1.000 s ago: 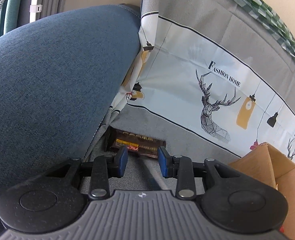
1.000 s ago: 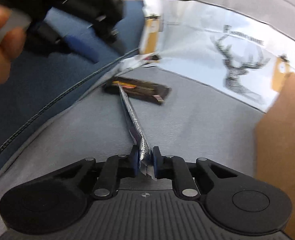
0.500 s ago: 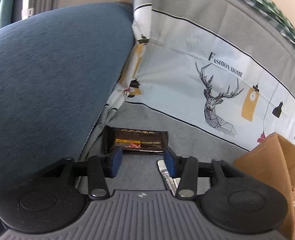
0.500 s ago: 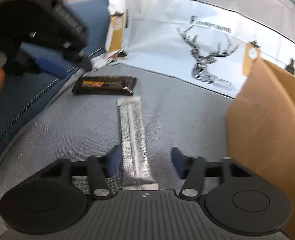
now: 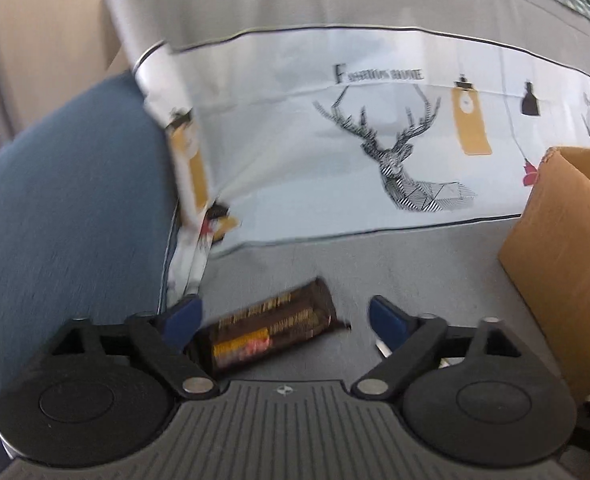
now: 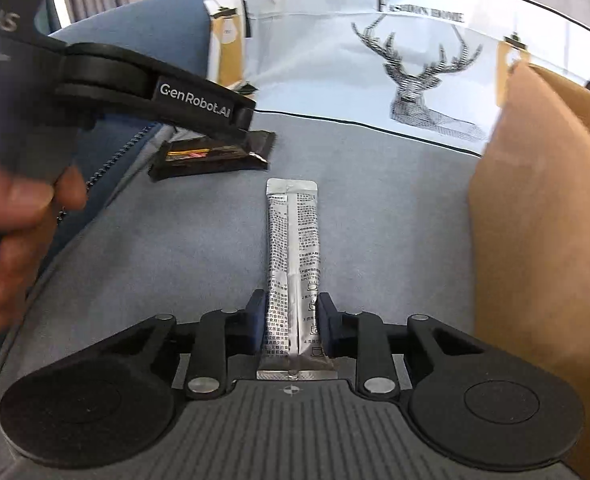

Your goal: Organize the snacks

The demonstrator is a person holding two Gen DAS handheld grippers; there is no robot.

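Closing right claw point(image 6: 291, 320) around silver sachet point(image 6: 293, 264)

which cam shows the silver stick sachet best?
Right wrist. The silver stick sachet lies full length on the grey cushion, its near end between the closing right gripper pads. Left wrist shows only a sliver of it beside the right finger.

A grey fabric seat point(image 6: 375, 208) carries everything here. Flat on it lies a silver stick sachet point(image 6: 293, 240), running lengthwise toward the camera. Beyond it, near the blue cushion point(image 6: 135, 40) at the left edge, a dark brown snack bar wrapper point(image 6: 211, 156) lies flat too. On the right, a brown cardboard box point(image 6: 543, 216) stands on the seat.
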